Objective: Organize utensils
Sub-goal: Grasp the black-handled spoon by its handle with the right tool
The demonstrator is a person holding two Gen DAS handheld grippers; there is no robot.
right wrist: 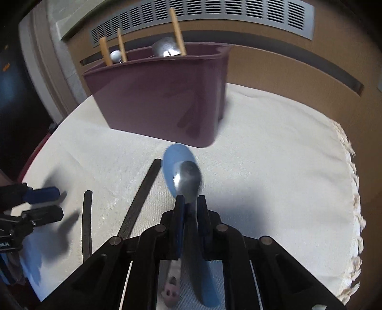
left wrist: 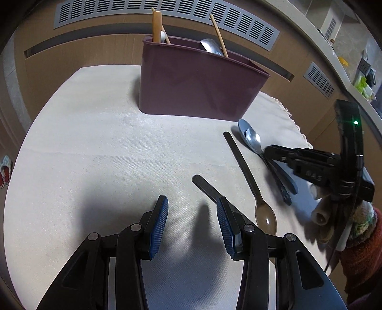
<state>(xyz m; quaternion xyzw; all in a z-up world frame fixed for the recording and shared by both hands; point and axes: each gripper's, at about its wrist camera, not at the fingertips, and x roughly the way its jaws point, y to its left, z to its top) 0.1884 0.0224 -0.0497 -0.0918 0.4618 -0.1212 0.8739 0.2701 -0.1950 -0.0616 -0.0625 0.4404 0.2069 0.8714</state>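
A purple caddy [left wrist: 200,81] [right wrist: 157,95] stands at the back of the cloth and holds wooden chopsticks [left wrist: 156,26] and a metal spoon [left wrist: 211,46]. A small metal spoon [left wrist: 253,139] [right wrist: 188,178] lies on a blue spoon [left wrist: 242,126] [right wrist: 177,157]. My right gripper [right wrist: 190,202] [left wrist: 268,152] is shut on the metal spoon's neck. A brown spoon with a black handle [left wrist: 241,162] [right wrist: 140,202] lies to its left. My left gripper [left wrist: 193,199] [right wrist: 51,204] stands open just above the cloth. A dark utensil handle [left wrist: 203,186] [right wrist: 87,219] runs behind its right finger.
The white cloth [left wrist: 95,143] has a fringed edge [right wrist: 353,190] on the right. Behind the caddy is a wooden cabinet front with a grey vent grille [left wrist: 167,9]. A person's sleeve and hand [left wrist: 358,238] hold the right gripper.
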